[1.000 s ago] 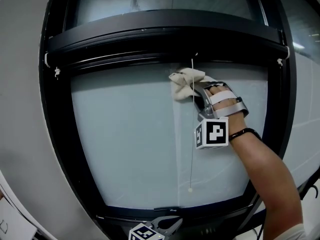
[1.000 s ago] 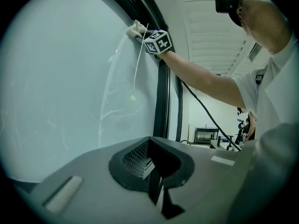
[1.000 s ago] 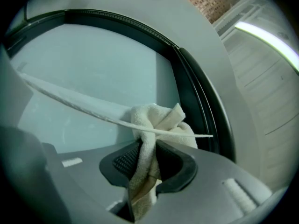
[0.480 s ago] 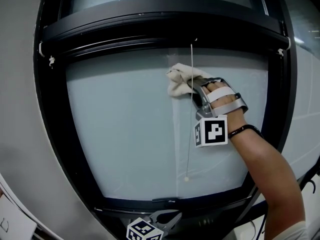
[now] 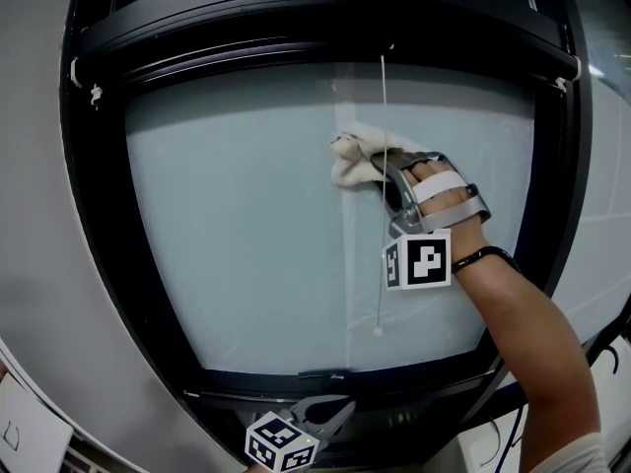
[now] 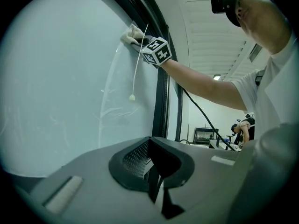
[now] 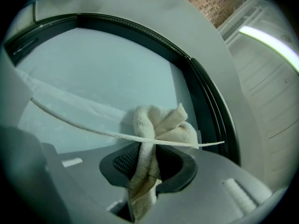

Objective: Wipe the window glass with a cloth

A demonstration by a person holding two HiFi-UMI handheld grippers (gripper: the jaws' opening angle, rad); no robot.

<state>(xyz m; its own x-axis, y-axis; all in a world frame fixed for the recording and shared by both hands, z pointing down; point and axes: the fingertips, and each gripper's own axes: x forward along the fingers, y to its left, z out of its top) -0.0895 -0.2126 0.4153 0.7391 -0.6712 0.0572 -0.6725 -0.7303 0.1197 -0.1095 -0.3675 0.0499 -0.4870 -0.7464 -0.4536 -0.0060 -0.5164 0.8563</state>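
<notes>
Your right gripper (image 5: 383,170) is clamped tight on the crumpled cream terry cloth (image 5: 353,156). The cloth bunches out past the gripper's tips and presses on the pale frosted window glass (image 5: 237,235). Over the last second the cloth has slid down from just under the black top frame rail (image 5: 325,37). The upper strip therefore looks covered, and the pane below the gripper is still to do. A thin white pull cord (image 5: 382,264) crosses just ahead of the jaws. Your left gripper (image 5: 335,414) hangs low, closed and empty. No container is in sight.
</notes>
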